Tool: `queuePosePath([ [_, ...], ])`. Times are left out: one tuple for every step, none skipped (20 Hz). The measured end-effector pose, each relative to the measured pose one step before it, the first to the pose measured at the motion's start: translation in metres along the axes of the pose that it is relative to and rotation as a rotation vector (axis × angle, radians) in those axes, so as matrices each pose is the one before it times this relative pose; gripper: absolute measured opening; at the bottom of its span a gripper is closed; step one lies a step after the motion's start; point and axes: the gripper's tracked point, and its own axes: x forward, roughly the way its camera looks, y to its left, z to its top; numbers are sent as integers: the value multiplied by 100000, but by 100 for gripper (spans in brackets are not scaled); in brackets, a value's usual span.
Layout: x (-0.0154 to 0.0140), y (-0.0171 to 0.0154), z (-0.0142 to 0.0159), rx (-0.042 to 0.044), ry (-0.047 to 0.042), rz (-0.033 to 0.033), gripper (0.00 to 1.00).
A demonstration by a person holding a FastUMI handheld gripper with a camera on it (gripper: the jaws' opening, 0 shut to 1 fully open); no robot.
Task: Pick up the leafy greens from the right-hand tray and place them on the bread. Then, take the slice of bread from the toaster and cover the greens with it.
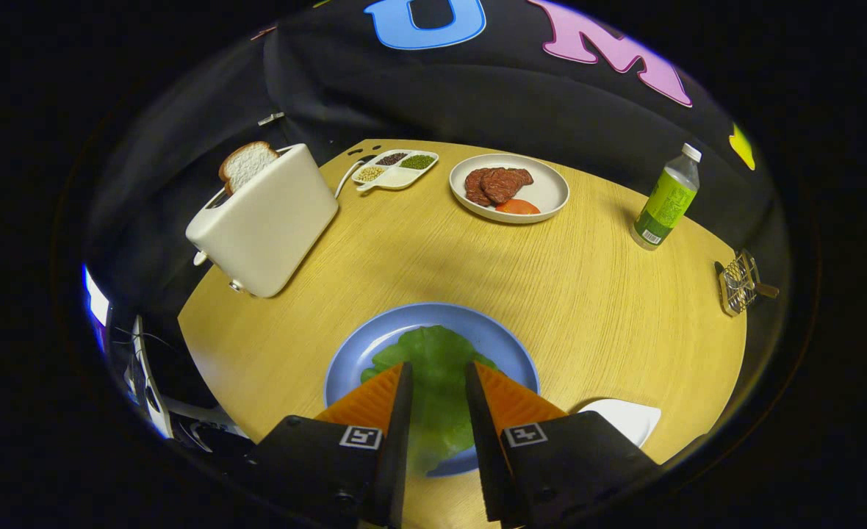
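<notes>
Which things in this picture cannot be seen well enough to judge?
- Gripper view: bread under the leafy greens on the blue plate is hidden by the greens.
- Whether the hand-held gripper fingers touch the greens: unclear.
- White dish: partly behind the right finger.
- Bread slice: lower part inside the toaster.
- Wire object: too small to identify.

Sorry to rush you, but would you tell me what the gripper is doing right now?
Gripper: open and holding nothing; its fingers hang apart over the leafy greens lying on the blue plate.
</notes>
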Motion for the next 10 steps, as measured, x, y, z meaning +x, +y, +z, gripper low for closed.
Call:
queuePosePath([
  [-116, -8, 228, 274, -906, 106, 46],
  [-293, 26, 362, 73, -1783, 90, 49],
  [-332, 181, 488, 144, -2386, 876, 51],
  [-334, 177, 506, -58, -2597, 337, 60],
  [-369, 45, 499, 48, -2588, 36, 64],
  [-495, 225, 598, 169, -2614, 184, 69],
  [-454, 182, 511, 245, -2007, -191, 71],
  [-541, 342, 674, 124, -2463, 391, 73],
  [-530, 471, 844, -88, -2530, 794, 74],
  [-494, 489, 930, -451, -2815, 793, 76],
])
